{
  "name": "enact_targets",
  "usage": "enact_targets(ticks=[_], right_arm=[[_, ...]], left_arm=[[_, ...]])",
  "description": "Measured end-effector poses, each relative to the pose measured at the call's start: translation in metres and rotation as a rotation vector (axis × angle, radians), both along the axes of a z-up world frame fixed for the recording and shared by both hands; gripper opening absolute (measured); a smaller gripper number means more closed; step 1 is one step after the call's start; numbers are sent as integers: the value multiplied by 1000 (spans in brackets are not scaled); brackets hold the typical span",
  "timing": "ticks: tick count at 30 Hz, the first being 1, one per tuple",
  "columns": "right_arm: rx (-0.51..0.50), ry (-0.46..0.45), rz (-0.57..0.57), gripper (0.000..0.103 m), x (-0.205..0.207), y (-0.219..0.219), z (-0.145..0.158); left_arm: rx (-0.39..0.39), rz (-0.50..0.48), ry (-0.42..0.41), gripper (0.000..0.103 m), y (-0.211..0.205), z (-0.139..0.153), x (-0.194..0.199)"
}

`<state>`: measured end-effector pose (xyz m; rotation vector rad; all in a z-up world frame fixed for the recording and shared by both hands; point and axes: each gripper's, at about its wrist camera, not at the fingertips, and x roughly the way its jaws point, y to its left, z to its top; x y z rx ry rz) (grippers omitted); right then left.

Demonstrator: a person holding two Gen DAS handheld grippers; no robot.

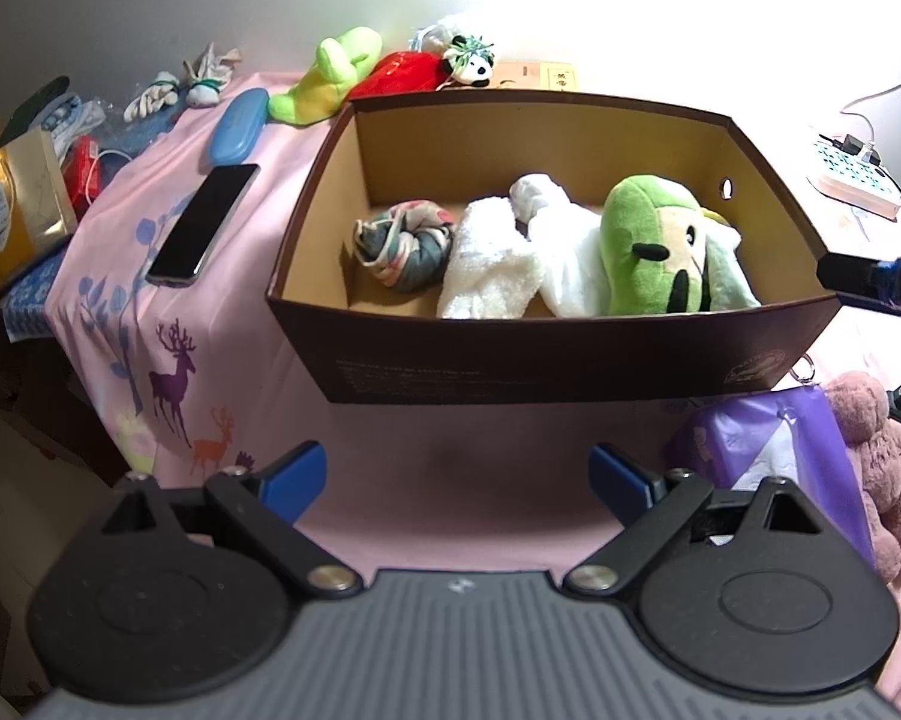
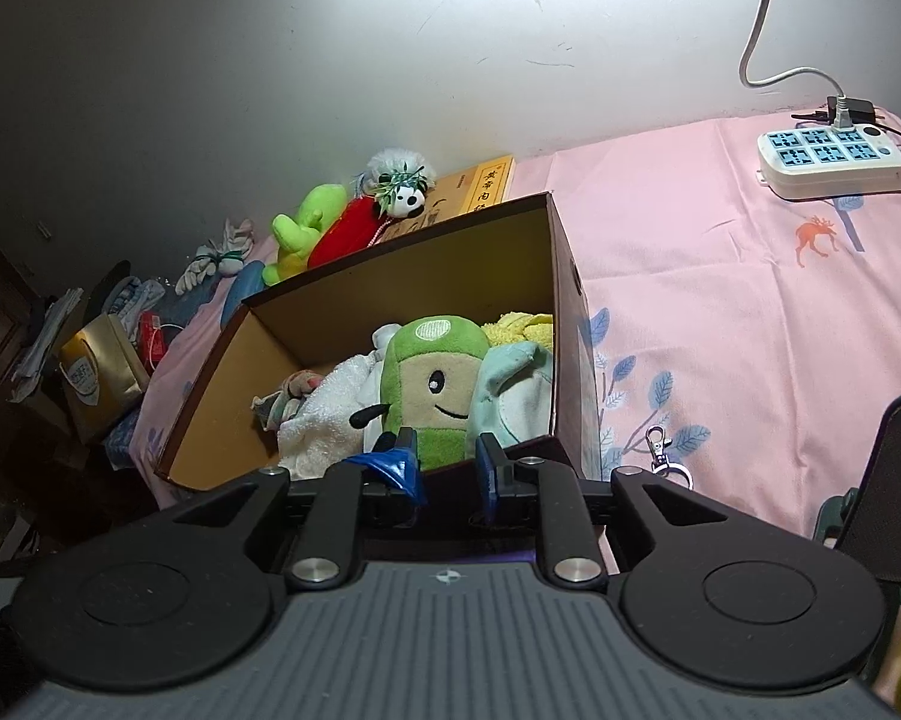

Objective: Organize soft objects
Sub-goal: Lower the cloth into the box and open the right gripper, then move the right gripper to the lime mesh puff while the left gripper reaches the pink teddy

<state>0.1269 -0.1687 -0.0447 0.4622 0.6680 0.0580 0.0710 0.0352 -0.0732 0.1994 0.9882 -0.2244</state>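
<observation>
A brown cardboard box [image 1: 570, 354] stands on the pink cloth. It holds a rolled grey patterned cloth [image 1: 402, 249], a white towel [image 1: 492, 267] and a green plush toy [image 1: 654, 246]. My left gripper [image 1: 457, 480] is open and empty over the cloth in front of the box. My right gripper [image 2: 447, 471] hovers at the box's near rim [image 2: 528, 441], fingers a small gap apart with nothing between them, just in front of the green plush [image 2: 435, 384]. A yellow cloth [image 2: 525, 327] and a pale green one [image 2: 513, 393] lie beside the plush.
Behind the box lie a lime green plush [image 1: 330, 75], a red plush [image 1: 399, 75] and a small panda toy [image 1: 471, 63]. A phone [image 1: 204, 225] and a blue case [image 1: 237, 126] lie left. A purple bag [image 1: 762, 450] and a pink plush [image 1: 882, 462] lie right. A power strip [image 2: 831, 162] sits far right.
</observation>
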Motion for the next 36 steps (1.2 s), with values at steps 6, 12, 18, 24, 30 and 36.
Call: enact_targets(ticks=[6,12,18,24,30,36], right_arm=[[-30,-24,12,3,-34,-5,1],[-41,-31,8,3,-62,-18,-4],[-30,-29,-2,3,-87,-34,-11],[-22,-21,-19,4,-108,-52,-17],[-21,-1,-22,4,-126,-69,-24],[-6,21,-41,5,-143,-90,-32]], left_arm=[[10,-10,-13,93,-15,5,-11],[20,-36,-30,93,-39,10,-27],[32,-69,-27,93,-66,12,-42],[40,-76,-26,93,-88,12,-56],[45,-84,-28,93,-107,11,-68],[43,-121,-24,93,-131,6,-83]])
